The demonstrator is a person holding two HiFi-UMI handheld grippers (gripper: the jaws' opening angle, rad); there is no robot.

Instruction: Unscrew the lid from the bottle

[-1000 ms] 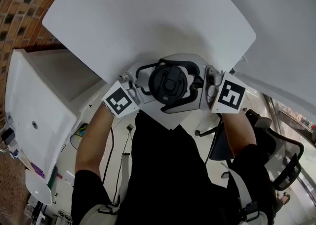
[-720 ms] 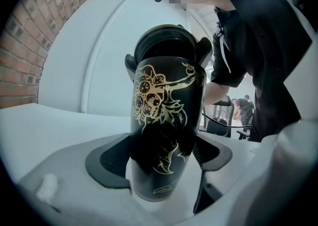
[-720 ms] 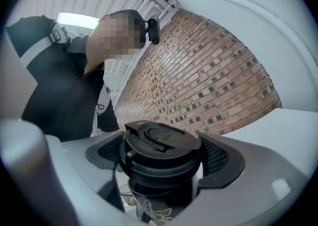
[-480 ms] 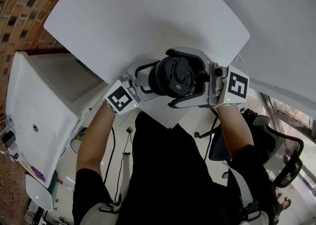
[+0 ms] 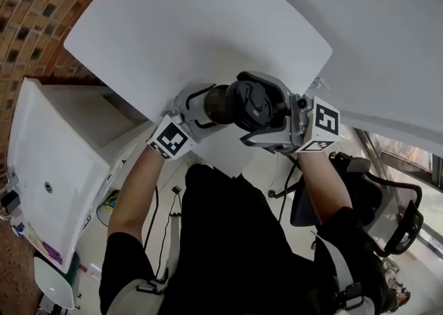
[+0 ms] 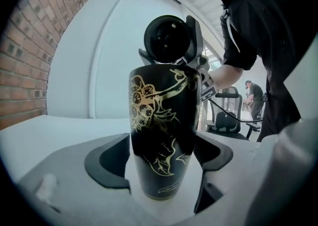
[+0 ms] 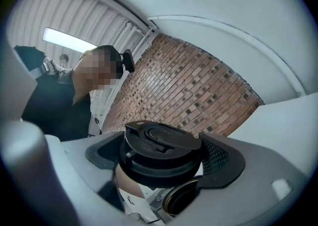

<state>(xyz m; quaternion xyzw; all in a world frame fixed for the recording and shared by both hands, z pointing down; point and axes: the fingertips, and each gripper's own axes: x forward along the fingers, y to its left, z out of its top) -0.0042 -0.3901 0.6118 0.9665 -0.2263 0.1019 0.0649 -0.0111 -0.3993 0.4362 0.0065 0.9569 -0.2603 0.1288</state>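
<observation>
Black gold-patterned bottle [image 6: 161, 115] clamped in left tool [image 6: 160, 163], right tool [image 7: 164, 164] grips detached lid [image 7: 160, 143].

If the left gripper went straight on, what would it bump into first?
Most likely the lid held by the right gripper, just beyond the top of the bottle that the left gripper holds; how near is hard to judge.

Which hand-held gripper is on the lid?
The right hand-held gripper: its jaws clamp the black lid. The left hand-held gripper grips the gold-patterned bottle instead.
</observation>
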